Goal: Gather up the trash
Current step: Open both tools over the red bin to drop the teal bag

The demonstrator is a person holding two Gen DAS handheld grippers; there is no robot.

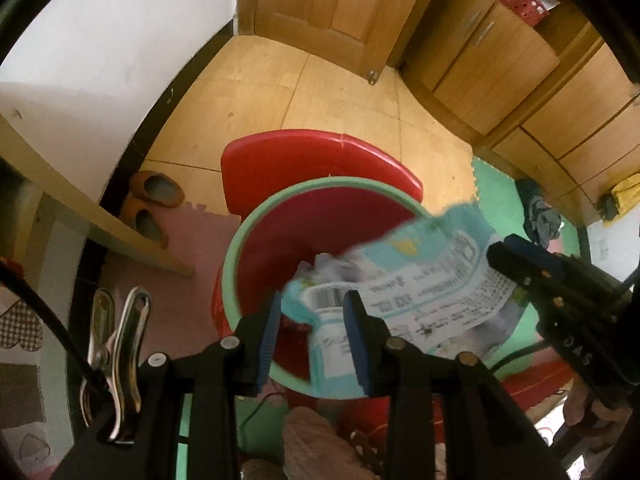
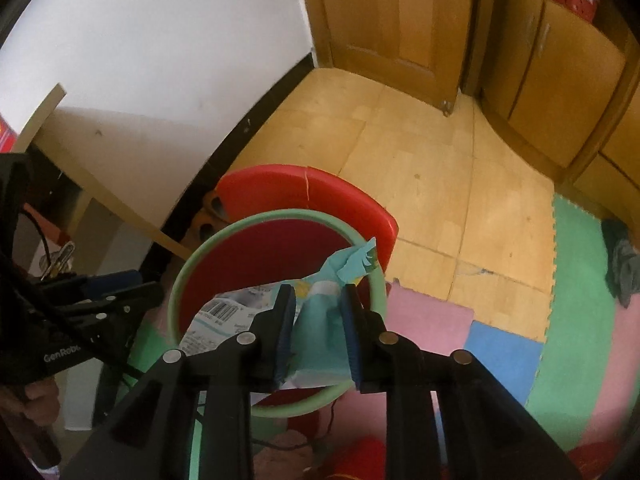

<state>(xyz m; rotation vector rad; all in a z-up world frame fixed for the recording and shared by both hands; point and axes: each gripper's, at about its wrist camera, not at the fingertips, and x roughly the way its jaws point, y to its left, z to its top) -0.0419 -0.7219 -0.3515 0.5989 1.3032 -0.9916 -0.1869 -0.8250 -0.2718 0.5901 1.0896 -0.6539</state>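
A crumpled light-blue wrapper with a barcode and printed text hangs over the mouth of a red bin with a green rim. My left gripper is shut on the wrapper's near end, both blue pads against it. In the same view my right gripper comes in from the right and holds the wrapper's far edge. In the right wrist view, the right gripper has the wrapper bunched between its pads above the bin's rim. The left gripper shows at the left edge. The bin's bottom is hidden.
The bin's red lid stands open behind it. Orange slippers lie by the black skirting on the left, under a wooden shelf board. A metal clip hangs at lower left. Coloured foam mats and a cloth heap are on the right.
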